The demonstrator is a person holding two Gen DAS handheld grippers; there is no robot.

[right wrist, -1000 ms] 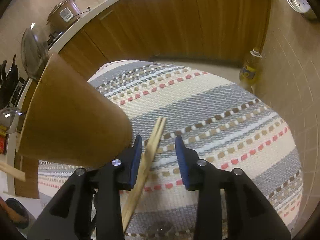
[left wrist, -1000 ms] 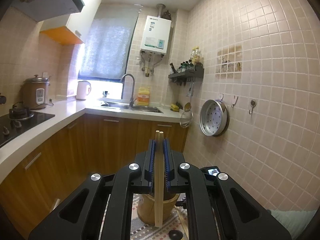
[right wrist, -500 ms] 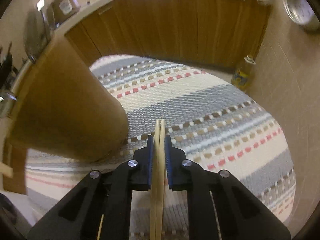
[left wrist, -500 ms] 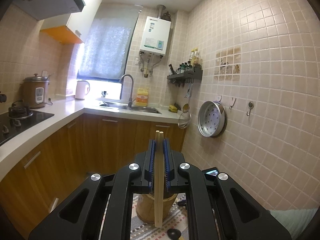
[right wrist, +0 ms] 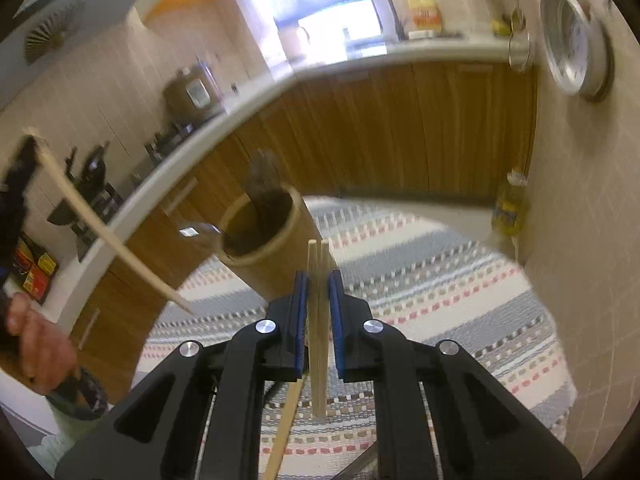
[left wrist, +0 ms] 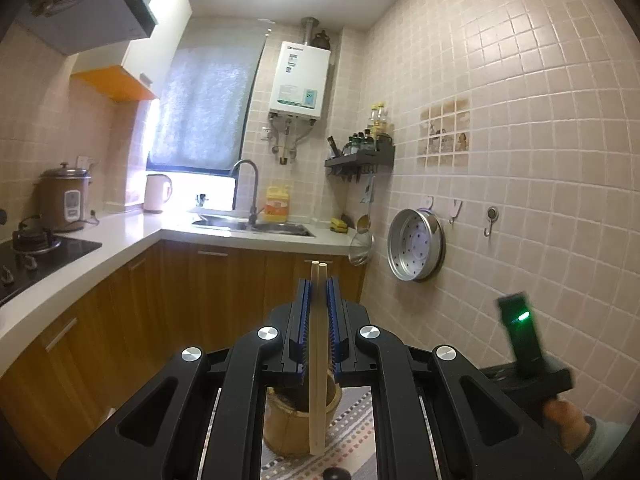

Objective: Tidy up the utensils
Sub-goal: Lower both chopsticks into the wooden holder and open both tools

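My left gripper point(left wrist: 318, 286) is shut on a pair of wooden chopsticks point(left wrist: 317, 360) held upright, above the bamboo utensil holder point(left wrist: 298, 424) on the striped mat. My right gripper point(right wrist: 318, 280) is shut on another pair of chopsticks point(right wrist: 319, 328), lifted off the mat, with the bamboo holder point(right wrist: 264, 240) just ahead and to the left. The left gripper's chopsticks point(right wrist: 104, 232) show at the left of the right wrist view. One more chopstick point(right wrist: 284, 428) lies on the mat under the right gripper.
The striped woven mat point(right wrist: 440, 280) covers the surface. Wooden cabinets point(left wrist: 200, 300) and a white counter point(left wrist: 120, 232) run along the left and back. A tiled wall point(left wrist: 520, 160) with a hanging steel steamer tray point(left wrist: 416, 250) is on the right. An oil bottle point(right wrist: 510, 204) stands by the wall.
My right gripper has closed on the pair of chopsticks and lifted them off the mat, tilting up toward the holder. My left gripper has risen slightly with its chopsticks.
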